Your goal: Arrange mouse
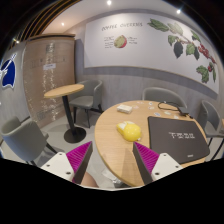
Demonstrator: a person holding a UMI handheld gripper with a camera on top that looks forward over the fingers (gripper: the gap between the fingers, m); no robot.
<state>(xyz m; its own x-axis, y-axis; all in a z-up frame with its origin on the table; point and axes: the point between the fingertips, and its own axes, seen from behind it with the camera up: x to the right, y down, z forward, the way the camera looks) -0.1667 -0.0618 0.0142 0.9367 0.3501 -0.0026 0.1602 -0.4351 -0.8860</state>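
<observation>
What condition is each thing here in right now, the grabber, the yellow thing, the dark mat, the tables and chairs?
gripper: open, fingers apart, holding nothing
yellow mouse: lying on the round table, beyond the fingers, untouched
dark mat: lying flat on the round table, beside the mouse
round table: carrying mouse and mat
small round table: standing upright, nothing visible on top
chairs: empty, nobody seated

The gripper (113, 165) points forward and slightly downward, its two fingers rising from the 6 o'clock side. The left finger, with its magenta pad (78, 159), sits toward 7 o'clock; the right finger, with its matching pad (152, 160), sits toward 5 o'clock. The fingers stand well apart, nothing pressed between the pads.
</observation>
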